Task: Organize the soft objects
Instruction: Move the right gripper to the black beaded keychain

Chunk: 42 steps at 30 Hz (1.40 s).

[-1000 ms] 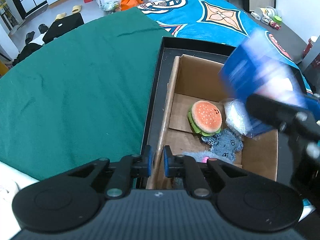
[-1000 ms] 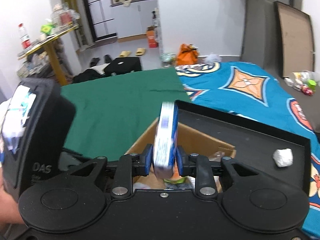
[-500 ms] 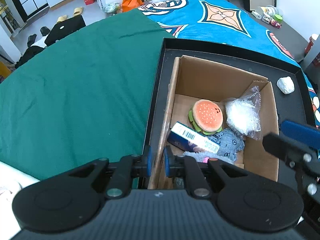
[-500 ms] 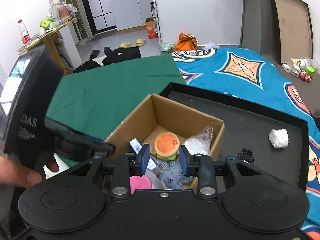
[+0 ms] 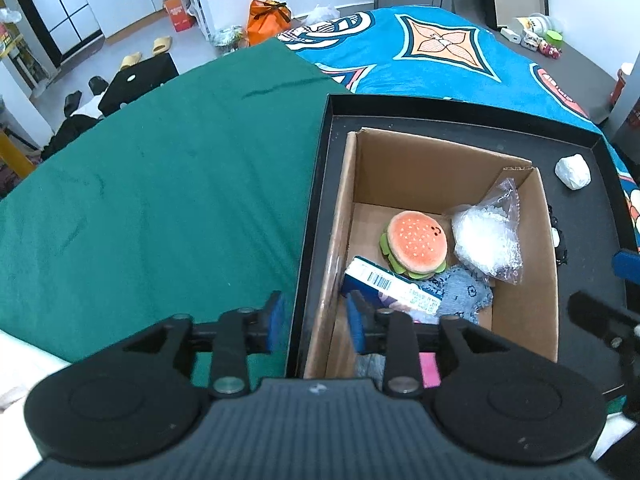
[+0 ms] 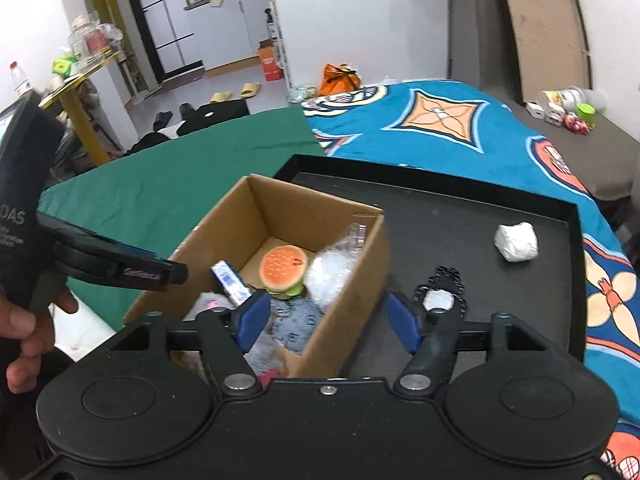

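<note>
An open cardboard box (image 5: 544, 280) (image 6: 360, 264) stands in a black tray (image 5: 480, 116) (image 6: 460, 208). In it lie a plush burger (image 5: 414, 242) (image 6: 283, 267), a blue packet (image 5: 394, 286) (image 6: 231, 280), a clear plastic bag (image 5: 486, 240) (image 6: 330, 268), a grey-blue cloth (image 5: 464, 294) (image 6: 298, 322) and something pink (image 5: 430, 368). My left gripper (image 5: 316, 322) is open, its jaws astride the box's left wall. My right gripper (image 6: 328, 320) is open and empty over the box's near right corner. A white wad (image 5: 573, 172) (image 6: 516, 242) and a black-and-white item (image 6: 440, 298) lie on the tray.
The tray rests on a bed with a green cloth (image 5: 140, 208) on the left and a blue patterned blanket (image 5: 432, 48) behind. A room floor with slippers and an orange bag (image 5: 268, 20) lies beyond. The hand holding the left gripper shows in the right wrist view (image 6: 24, 320).
My right gripper let the blue packet go into the box, opened wide and drew back. My left gripper, which was shut on the box's left wall, has opened.
</note>
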Each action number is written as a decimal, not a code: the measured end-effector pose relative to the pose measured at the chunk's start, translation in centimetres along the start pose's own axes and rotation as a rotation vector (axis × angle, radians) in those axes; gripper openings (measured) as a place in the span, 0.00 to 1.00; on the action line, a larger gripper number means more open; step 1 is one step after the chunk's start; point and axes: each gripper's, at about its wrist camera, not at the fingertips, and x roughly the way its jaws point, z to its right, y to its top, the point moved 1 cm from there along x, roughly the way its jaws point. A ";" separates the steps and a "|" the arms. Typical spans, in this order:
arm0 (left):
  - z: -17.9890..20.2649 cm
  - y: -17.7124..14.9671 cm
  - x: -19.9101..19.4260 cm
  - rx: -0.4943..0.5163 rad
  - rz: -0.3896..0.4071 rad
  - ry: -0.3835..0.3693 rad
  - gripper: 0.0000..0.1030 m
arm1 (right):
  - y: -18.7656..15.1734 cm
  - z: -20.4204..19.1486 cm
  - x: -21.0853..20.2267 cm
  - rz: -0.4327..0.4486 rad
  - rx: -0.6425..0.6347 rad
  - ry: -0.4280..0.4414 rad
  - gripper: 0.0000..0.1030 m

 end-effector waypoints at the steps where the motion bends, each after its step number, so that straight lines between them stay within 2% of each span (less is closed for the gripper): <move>1: 0.1 0.0 0.0 0.004 -0.001 0.004 0.37 | 0.0 0.4 -0.1 0.003 0.007 -0.005 0.67; 20: 1.3 0.2 0.4 0.045 -0.010 0.065 0.45 | -1.5 7.1 1.8 -0.006 0.116 -0.082 0.69; 42: 3.4 0.8 2.7 0.113 -0.084 0.144 0.45 | -1.7 10.1 7.1 -0.058 0.125 -0.076 0.68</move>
